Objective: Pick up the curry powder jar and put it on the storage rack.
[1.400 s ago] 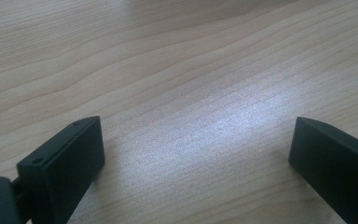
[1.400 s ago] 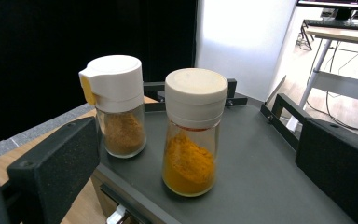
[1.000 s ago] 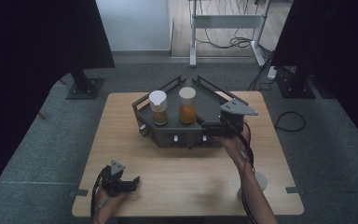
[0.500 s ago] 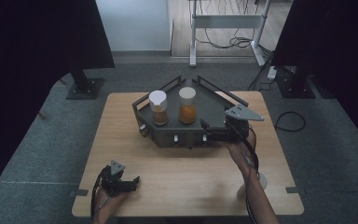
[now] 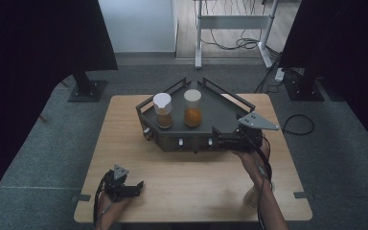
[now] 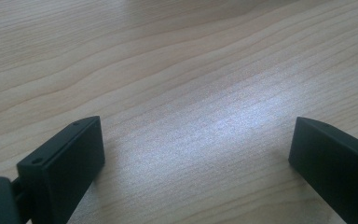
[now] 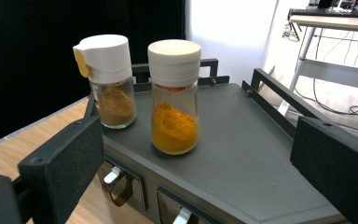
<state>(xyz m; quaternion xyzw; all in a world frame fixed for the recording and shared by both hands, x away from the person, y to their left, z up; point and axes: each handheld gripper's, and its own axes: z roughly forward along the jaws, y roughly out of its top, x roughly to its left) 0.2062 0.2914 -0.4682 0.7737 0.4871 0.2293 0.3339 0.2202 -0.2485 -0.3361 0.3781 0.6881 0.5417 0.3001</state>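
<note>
A dark grey rack-like tray stands at the back middle of the wooden table. On it are two upright jars: a brown spice jar with a white flip cap, and an orange spice jar with a round white lid. My right gripper is at the tray's front right corner, open and holding nothing. In the right gripper view, the gripper faces the orange spice jar and the brown spice jar across the tray. My left gripper rests low at the table's front left, open over bare wood.
Small drawer handles line the tray's front face, and low rails run along its back edges. A pale round object sits near the table's front right, beside the person's forearm. Black stands flank the table on the floor.
My right gripper has drawn back a little from the tray, toward the person and to the right. The left gripper and the jars have not moved.
</note>
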